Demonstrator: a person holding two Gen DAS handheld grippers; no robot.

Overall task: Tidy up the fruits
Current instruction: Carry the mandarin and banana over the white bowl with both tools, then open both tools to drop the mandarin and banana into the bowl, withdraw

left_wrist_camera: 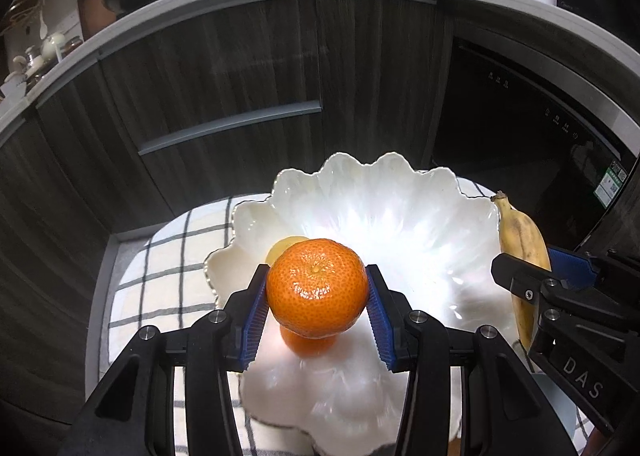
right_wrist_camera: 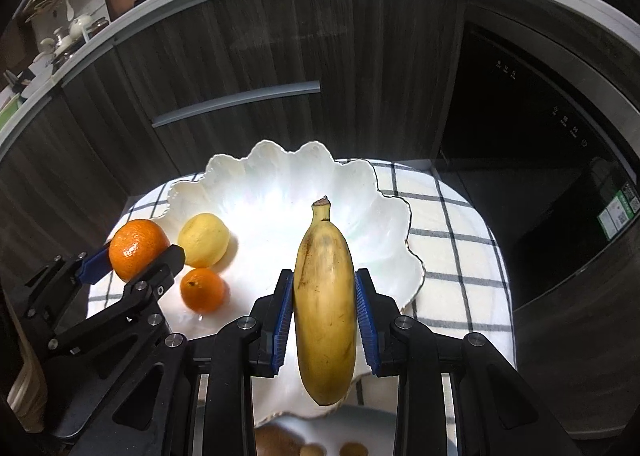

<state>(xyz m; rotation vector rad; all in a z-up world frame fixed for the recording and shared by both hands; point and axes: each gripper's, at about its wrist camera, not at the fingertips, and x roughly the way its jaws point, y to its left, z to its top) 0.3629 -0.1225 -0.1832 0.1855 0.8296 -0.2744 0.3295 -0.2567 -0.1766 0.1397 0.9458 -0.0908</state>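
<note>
My left gripper (left_wrist_camera: 317, 274) is shut on an orange (left_wrist_camera: 317, 290), held just above the near left part of a white scalloped bowl (left_wrist_camera: 400, 216). In the bowl beneath it lie a lemon (left_wrist_camera: 285, 247) and a second orange (left_wrist_camera: 308, 342), both partly hidden. In the right wrist view my right gripper (right_wrist_camera: 324, 280) is shut on a yellow banana (right_wrist_camera: 325, 304), stem pointing away, over the bowl (right_wrist_camera: 280, 192). The lemon (right_wrist_camera: 204, 240) and the smaller orange (right_wrist_camera: 202, 290) show to its left. Further left, the left gripper (right_wrist_camera: 134, 256) carries its orange (right_wrist_camera: 138, 246).
The bowl stands on a black-and-white checked cloth (right_wrist_camera: 452, 256) covering a small round table. A pale plate (right_wrist_camera: 320, 428) with brown pieces sits at the near edge. Behind are dark wood cabinets (left_wrist_camera: 240, 76) and a black built-in appliance (right_wrist_camera: 540, 176) on the right.
</note>
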